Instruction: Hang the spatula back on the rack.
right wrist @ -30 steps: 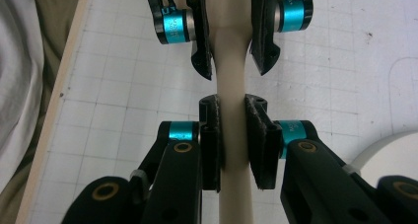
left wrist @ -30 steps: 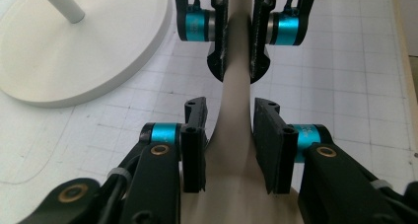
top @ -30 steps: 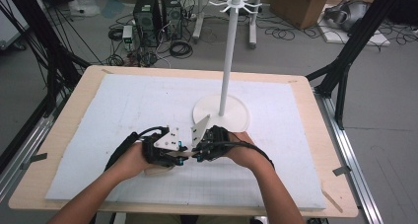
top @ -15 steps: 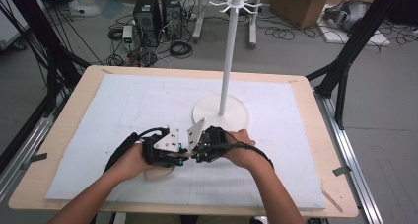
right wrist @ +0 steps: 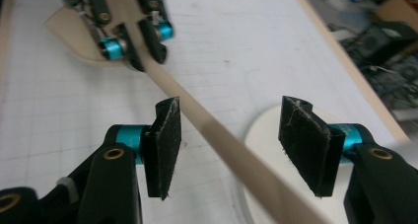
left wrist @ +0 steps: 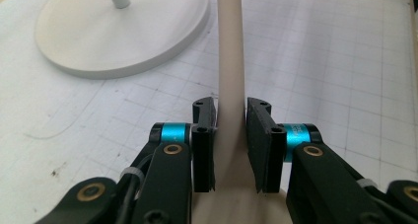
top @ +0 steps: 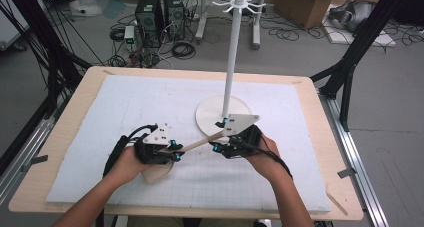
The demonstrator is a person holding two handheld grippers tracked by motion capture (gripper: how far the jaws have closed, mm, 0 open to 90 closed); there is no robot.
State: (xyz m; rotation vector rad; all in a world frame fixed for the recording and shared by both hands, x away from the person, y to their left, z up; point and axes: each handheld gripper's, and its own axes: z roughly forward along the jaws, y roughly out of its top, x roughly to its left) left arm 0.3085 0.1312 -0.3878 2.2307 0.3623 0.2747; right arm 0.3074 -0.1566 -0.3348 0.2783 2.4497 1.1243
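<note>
Left gripper clamps the neck of a pale wooden long-handled spatula, its blade hidden beneath; right gripper stands open astride the handle, whose end is cut off.

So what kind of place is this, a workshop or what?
Probably a lab or workshop set up for recording: computer towers and loose cables on the floor, cardboard boxes, and a black frame around the table.

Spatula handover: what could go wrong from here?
The right claw stands open around the spatula handle, which runs nearer one pad; shutting now could push it sideways. The left claw holds the narrow neck alone, so the spatula might pivot. The stand base lies close behind and could get bumped.
</note>
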